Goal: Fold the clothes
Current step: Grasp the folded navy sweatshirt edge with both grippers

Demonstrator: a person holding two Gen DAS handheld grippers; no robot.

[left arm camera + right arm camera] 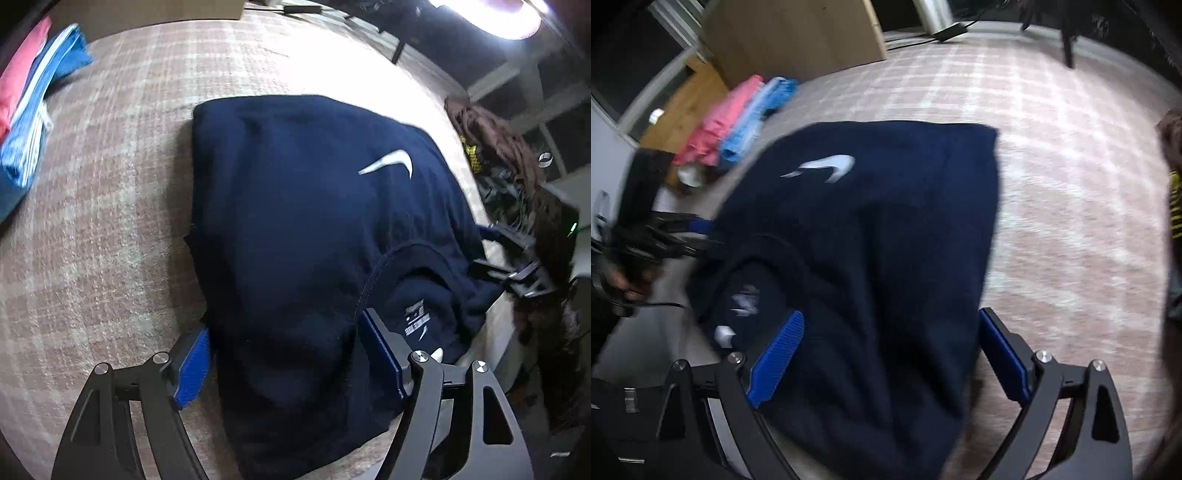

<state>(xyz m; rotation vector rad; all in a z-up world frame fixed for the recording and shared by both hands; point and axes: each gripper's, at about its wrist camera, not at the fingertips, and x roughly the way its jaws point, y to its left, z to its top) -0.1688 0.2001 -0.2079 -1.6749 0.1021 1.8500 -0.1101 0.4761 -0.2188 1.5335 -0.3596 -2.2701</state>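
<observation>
A navy shirt [295, 206] with a white swoosh logo lies folded on a pink plaid cloth [110, 206], collar and printed neck label toward me. My left gripper [286, 360] is open, its blue pads [192, 365] wide apart on either side of the shirt's near part. The right gripper [517, 273] shows at the shirt's right edge by the collar. In the right wrist view the same shirt [886, 221] fills the middle. My right gripper [890, 358] is also open, fabric lying between its pads [775, 362]. A hand holds the left gripper [665, 236] at the shirt's left side.
A stack of folded pink and blue clothes [26, 110] [738, 122] sits at the cloth's far left. A brown and dark pile of garments [517, 166] lies off the right edge. A cardboard box [798, 37] and dark chair legs [1067, 48] stand beyond the cloth.
</observation>
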